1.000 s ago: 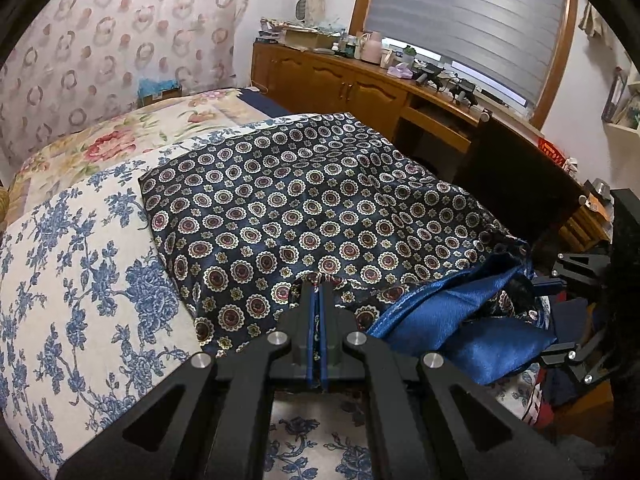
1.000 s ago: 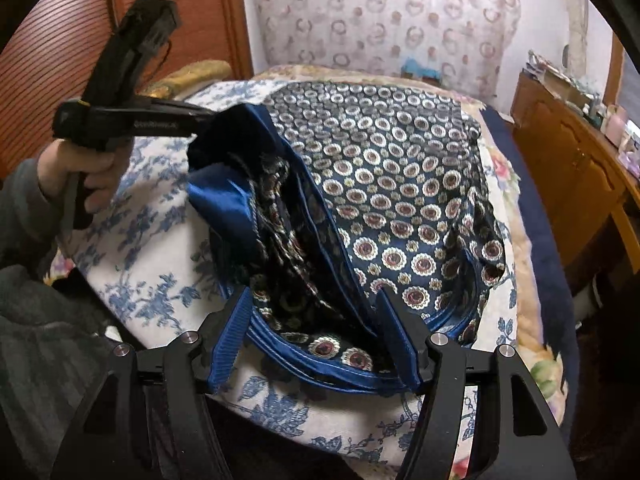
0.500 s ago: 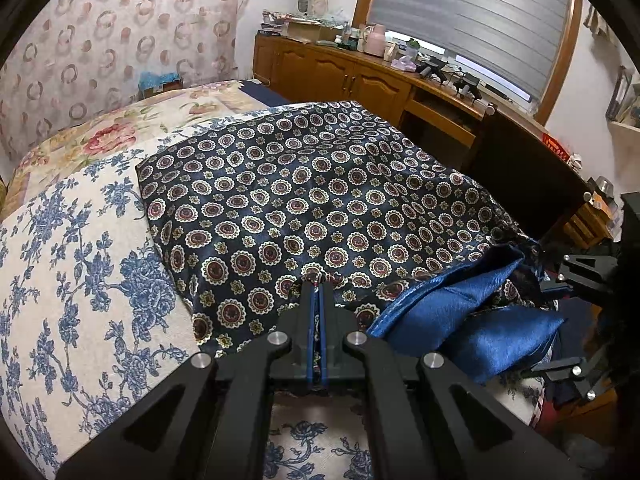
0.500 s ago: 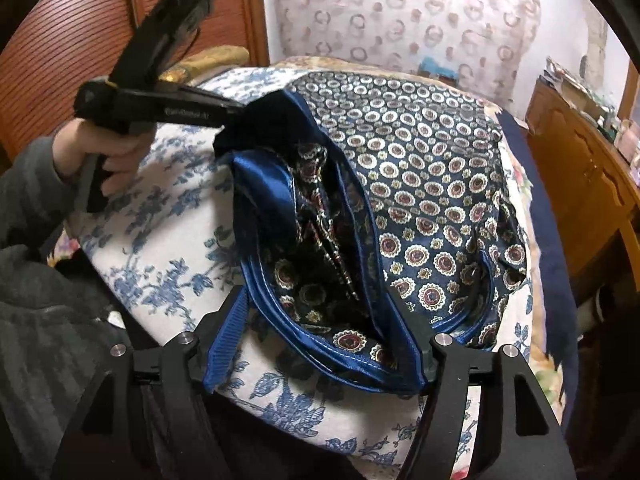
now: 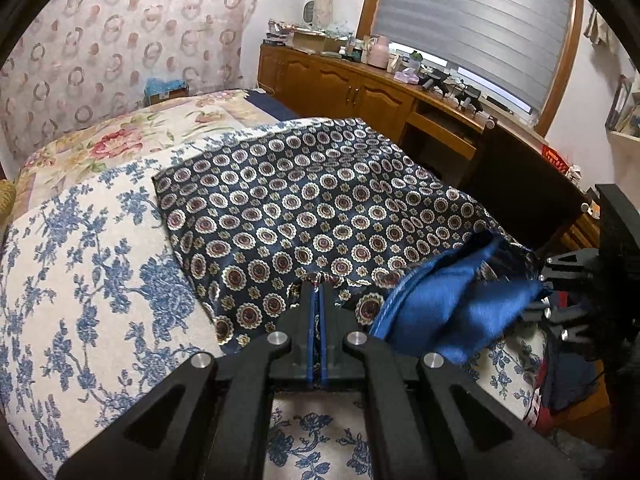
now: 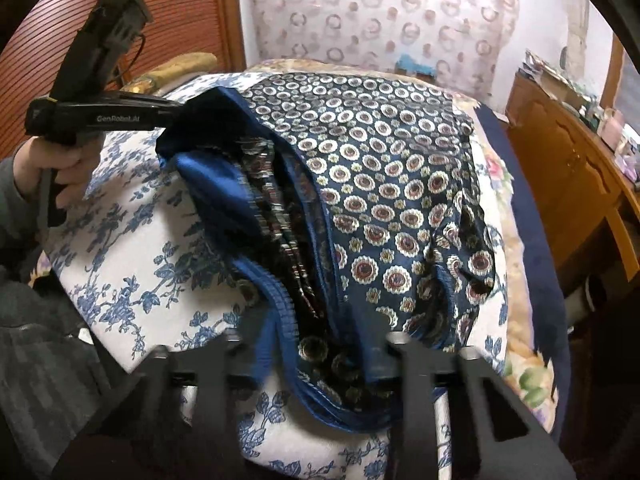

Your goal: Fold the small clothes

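Observation:
A navy garment (image 5: 304, 208) with a round medallion print and plain blue lining (image 5: 452, 300) lies on the bed; it also shows in the right wrist view (image 6: 380, 184). My left gripper (image 5: 317, 292) is shut on the garment's near edge; it appears in the right wrist view (image 6: 168, 108) holding a corner up at the left. My right gripper (image 6: 316, 344) is closing around the garment's blue-trimmed edge; its fingers are blurred by motion and a gap still shows between them.
The bed has a white cover with blue flowers (image 5: 80, 280). A wooden cabinet (image 5: 360, 84) with clutter runs along the right under a window blind. A dark chair (image 5: 520, 188) stands beside the bed. A wooden wardrobe door (image 6: 160, 12) is at the left.
The right gripper's fingers have moved inward around the blue-trimmed edge. The left gripper has lifted its corner higher and pulled the cloth flatter across the bed.

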Demonstrator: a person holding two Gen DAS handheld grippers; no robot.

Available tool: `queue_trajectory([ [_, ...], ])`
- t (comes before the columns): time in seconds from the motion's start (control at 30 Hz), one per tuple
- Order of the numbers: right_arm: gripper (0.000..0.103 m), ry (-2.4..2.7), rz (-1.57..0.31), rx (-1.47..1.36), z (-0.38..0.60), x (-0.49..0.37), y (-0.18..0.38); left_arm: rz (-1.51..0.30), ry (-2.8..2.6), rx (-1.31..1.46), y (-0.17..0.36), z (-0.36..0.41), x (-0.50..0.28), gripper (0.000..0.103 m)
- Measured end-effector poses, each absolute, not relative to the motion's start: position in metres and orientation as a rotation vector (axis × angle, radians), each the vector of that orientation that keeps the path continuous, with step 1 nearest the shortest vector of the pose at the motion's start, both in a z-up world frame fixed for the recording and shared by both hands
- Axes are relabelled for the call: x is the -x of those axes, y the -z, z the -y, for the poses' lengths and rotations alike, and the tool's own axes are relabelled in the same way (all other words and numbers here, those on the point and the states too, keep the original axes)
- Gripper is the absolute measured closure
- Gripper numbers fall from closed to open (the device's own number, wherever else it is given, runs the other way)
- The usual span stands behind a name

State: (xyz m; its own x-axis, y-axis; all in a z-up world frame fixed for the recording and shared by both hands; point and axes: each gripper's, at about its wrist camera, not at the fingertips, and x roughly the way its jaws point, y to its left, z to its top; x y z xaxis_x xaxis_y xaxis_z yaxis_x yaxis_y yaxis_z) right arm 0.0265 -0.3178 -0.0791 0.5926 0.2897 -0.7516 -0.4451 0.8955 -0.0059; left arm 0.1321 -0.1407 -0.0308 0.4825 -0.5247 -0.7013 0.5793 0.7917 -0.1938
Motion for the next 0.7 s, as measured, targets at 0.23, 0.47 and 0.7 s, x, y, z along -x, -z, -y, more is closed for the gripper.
queue_trajectory([
  [0.23, 0.099, -0.419, -0.698, 0.188, 0.321, -0.051, 0.04, -0.776, 0.635, -0.073, 0.009, 0.129, -0.136, 0.103],
  [0.47, 0.099, -0.425, -0.619, 0.203, 0.316, -0.093, 0.015, -0.753, 0.604, -0.046, -0.001, 0.115, -0.15, 0.102],
  [0.7, 0.1, -0.449, -0.604, 0.217, 0.317, -0.128, 0.011, -0.772, 0.583, -0.027, -0.005, 0.106, -0.168, 0.088],
])
